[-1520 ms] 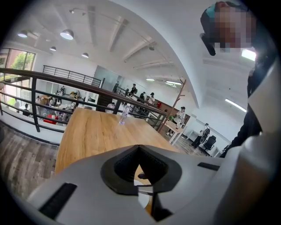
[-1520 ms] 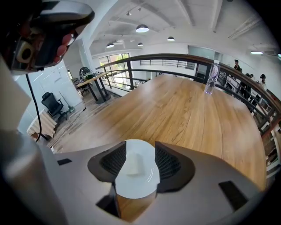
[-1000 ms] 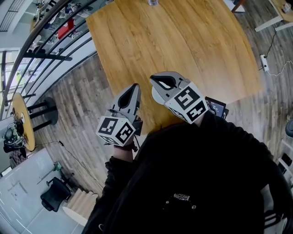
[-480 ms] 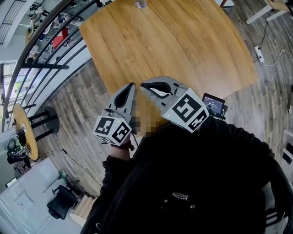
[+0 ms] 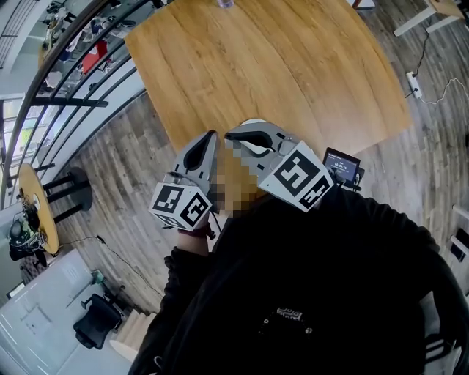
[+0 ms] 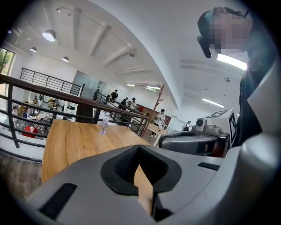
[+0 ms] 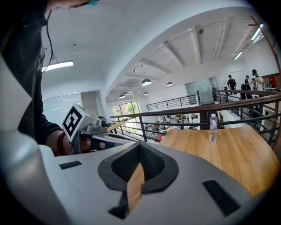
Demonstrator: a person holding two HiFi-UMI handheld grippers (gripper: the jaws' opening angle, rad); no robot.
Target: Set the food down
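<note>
A wooden surface fills the upper middle of the head view, and the only thing seen standing on it is a clear water bottle at its far edge, top of the frame. Its label is too small to read. A dark railing curves down the upper left, with a small round table and an office chair on the lower level at the left. A power strip lies on the floor at the upper right.

Near the centre, the left gripper and right gripper hover side by side above the surface's near edge. On each, the fingers are pressed together with nothing between them — only a sliver of wood shows through. Where the food is I cannot tell.

A small device with a lit screen sits just right of the right gripper, its figures unreadable. Each marker cube bears black-and-white squares, and the print on the black garment is too small to read.
</note>
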